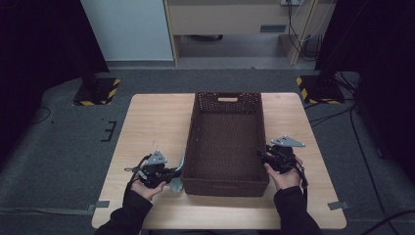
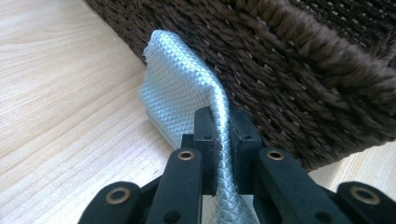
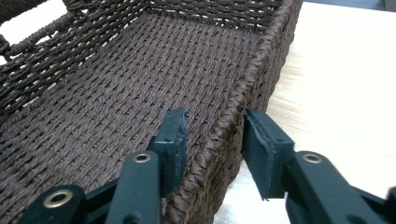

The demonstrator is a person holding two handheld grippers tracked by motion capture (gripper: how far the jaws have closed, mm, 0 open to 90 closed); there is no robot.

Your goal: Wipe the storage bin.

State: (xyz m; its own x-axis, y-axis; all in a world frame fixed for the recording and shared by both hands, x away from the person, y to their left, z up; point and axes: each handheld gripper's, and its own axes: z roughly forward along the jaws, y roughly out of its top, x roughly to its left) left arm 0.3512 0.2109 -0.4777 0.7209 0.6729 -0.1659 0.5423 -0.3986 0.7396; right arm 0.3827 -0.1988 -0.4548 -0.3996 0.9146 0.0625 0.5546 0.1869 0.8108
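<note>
A pale blue-grey cloth (image 2: 180,88) with a fine diamond weave is held folded and upright against the outer left wall of a dark brown woven basket (image 1: 226,147), which stands empty on the table.

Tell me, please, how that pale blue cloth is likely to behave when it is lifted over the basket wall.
The cloth, pinched in the left claw, looks floppy: it bends over above the jaws and leans on the basket. It is probably light, since a small pinch carries it. Its quilted surface probably grips rather than slips, though it may snag on the rough weave.
</note>
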